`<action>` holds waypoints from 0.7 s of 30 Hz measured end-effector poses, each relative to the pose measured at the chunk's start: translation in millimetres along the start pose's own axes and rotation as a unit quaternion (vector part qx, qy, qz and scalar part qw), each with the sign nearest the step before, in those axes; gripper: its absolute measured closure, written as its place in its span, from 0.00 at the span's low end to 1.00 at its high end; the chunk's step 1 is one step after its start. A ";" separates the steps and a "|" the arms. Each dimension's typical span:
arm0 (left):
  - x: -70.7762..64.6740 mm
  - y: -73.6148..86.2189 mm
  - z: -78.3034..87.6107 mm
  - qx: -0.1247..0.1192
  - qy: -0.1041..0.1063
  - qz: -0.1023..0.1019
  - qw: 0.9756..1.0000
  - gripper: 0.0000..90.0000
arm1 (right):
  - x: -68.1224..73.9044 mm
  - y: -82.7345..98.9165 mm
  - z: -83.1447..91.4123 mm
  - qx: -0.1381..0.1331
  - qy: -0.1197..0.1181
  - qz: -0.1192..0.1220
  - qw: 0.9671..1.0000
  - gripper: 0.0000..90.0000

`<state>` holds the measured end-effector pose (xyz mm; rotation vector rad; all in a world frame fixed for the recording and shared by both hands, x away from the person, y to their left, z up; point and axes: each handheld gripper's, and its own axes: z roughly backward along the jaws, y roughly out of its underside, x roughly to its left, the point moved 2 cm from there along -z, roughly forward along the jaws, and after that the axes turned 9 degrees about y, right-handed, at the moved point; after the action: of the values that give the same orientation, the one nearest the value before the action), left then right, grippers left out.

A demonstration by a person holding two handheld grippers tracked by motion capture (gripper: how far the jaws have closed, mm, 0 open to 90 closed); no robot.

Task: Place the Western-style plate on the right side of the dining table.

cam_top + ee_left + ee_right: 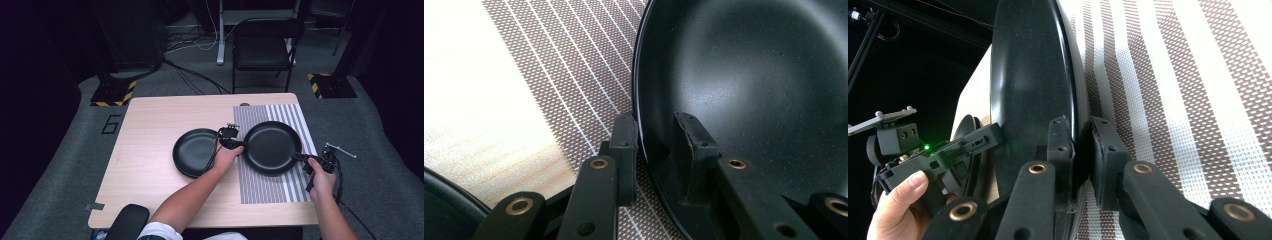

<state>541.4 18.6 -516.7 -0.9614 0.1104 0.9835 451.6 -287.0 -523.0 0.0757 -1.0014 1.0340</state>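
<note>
Two round black non-stick pans on the light wooden bench (150, 150). One black pan (270, 147) sits on the brown-and-white striped mat (270, 187); the second black pan (195, 151) lies on bare wood just beside it, left. One mat. Left gripper (239, 144) clamps the mat pan's left rim, one jaw inside, one outside. Right gripper (298, 157) clamps its right rim likewise. Mat's right edge nears the bench edge; bare wood lies open left and front.

Light wood table (150, 150), centre of frame. Striped brown/white mat (295, 120) covers its right part. Black plate (192, 150) sits mid-table, black pan (270, 145) on mat, just right of plate.
</note>
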 end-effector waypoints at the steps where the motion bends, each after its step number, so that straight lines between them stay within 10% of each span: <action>1: -0.2 -0.1 -0.3 0.002 -0.002 -0.001 1.000 0.80 | -0.6 0.2 -0.3 0.000 0.000 -0.001 1.000 0.90; 21: -1.6 -0.8 -2.1 0.007 -0.015 -0.013 1.000 0.78 | -1.2 2.5 -2.4 0.010 0.033 -0.012 0.999 0.89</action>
<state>541.7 15.9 -516.6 -0.9316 0.0793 0.9717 451.1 -285.2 -526.2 0.0689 -0.9282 1.0180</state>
